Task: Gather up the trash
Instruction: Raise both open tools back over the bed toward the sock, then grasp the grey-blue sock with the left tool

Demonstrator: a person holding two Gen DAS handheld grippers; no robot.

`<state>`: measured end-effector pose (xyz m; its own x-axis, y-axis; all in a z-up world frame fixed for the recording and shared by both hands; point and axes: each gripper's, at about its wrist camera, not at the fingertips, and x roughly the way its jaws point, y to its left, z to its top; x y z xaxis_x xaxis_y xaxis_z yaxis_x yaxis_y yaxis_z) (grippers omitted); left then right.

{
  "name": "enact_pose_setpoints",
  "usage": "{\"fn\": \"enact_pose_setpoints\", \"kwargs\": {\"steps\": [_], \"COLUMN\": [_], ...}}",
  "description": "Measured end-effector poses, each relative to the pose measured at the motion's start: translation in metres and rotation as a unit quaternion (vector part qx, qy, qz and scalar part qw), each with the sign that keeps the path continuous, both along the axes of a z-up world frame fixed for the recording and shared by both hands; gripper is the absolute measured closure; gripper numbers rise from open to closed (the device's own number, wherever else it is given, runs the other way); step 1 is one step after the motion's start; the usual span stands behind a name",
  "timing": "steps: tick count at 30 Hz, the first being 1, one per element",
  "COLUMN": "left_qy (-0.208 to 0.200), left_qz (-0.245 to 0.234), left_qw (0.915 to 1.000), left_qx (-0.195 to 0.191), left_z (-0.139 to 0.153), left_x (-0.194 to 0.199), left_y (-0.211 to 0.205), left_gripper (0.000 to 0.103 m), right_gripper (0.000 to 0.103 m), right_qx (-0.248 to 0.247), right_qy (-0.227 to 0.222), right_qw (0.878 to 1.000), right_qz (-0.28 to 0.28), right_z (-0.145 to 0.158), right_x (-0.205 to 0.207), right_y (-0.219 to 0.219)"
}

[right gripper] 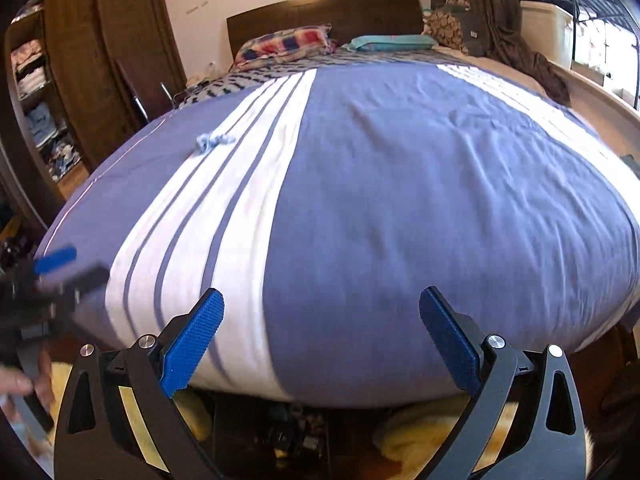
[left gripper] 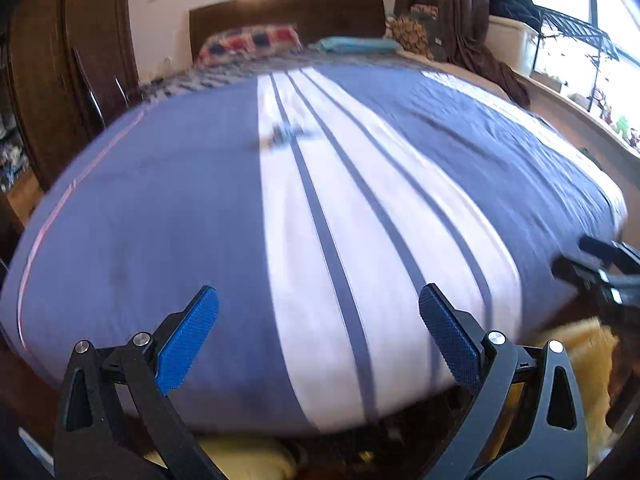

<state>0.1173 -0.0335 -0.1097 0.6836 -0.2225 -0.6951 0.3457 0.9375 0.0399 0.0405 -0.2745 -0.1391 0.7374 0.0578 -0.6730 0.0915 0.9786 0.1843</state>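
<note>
Two pairs of tongs are hovering at the foot edge of the bed, and I am seeing both spread wide with nothing between their blue textured pads. I am watching the left tongs [left gripper: 318, 336] hanging over the white-striped band of the blue-grey bedspread [left gripper: 160, 200], while the right tongs [right gripper: 320, 338] are hanging over the plain blue part beside that band. Each pair is showing up at the rim of the other's view: the right tongs [left gripper: 600, 276] at the far right edge, the left tongs [right gripper: 56, 276] at the far left edge, blurred.

I am picking out the small crumpled blue-and-white scrap of trash [left gripper: 282, 136] lying on the bedspread, on the white band, well away from both tongs and roughly midway toward the head of the bed. In the right wrist view the same scrap [right gripper: 212, 142] is sitting at the left edge of that band. Its material is too blurred for me to tell.

At the head end, a red-and-blue checked pillow [right gripper: 286, 42] and a teal pillow [right gripper: 390, 42] are lying against the dark wooden headboard [right gripper: 324, 8].
</note>
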Motion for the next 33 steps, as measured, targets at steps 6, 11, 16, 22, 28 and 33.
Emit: {"fn": "enact_pose_setpoints", "kwargs": {"steps": [6,11,16,22,28,33], "left_qy": [-0.016,0.005,0.041,0.076,0.057,0.024], "left_qz": [0.006,0.008,0.015,0.006,-0.015,-0.033], "left_qw": [0.9998,1.0000,0.9990,0.9970,0.9982,0.9991], "left_qx": [0.003,-0.001,-0.001,0.005,-0.002,-0.016], "left_z": [0.017,0.006,-0.017,-0.037,-0.013,0.022], "left_x": [0.090,0.161,0.216,0.249,0.213,0.145], "left_y": [-0.015,-0.028,-0.038,-0.045,-0.044,-0.034], "left_gripper": [0.009,0.032,0.053,0.096,0.103,0.103], "right_gripper": [0.005,0.005,0.005,0.005,0.005,0.005], "right_qx": [-0.014,-0.006,-0.017,-0.010,-0.016,-0.021], "right_qy": [-0.017,-0.013,-0.001,-0.002,-0.021,-0.051], "right_qw": [1.000,1.000,1.000,1.000,1.000,0.998], "right_qz": [0.001,0.009,0.016,0.015,0.017,0.018], "right_z": [0.015,0.009,0.001,-0.001,0.015,0.040], "right_x": [0.032,0.057,0.074,0.085,0.074,0.046], "right_y": [-0.008,-0.006,-0.002,0.000,0.006,0.014]}}
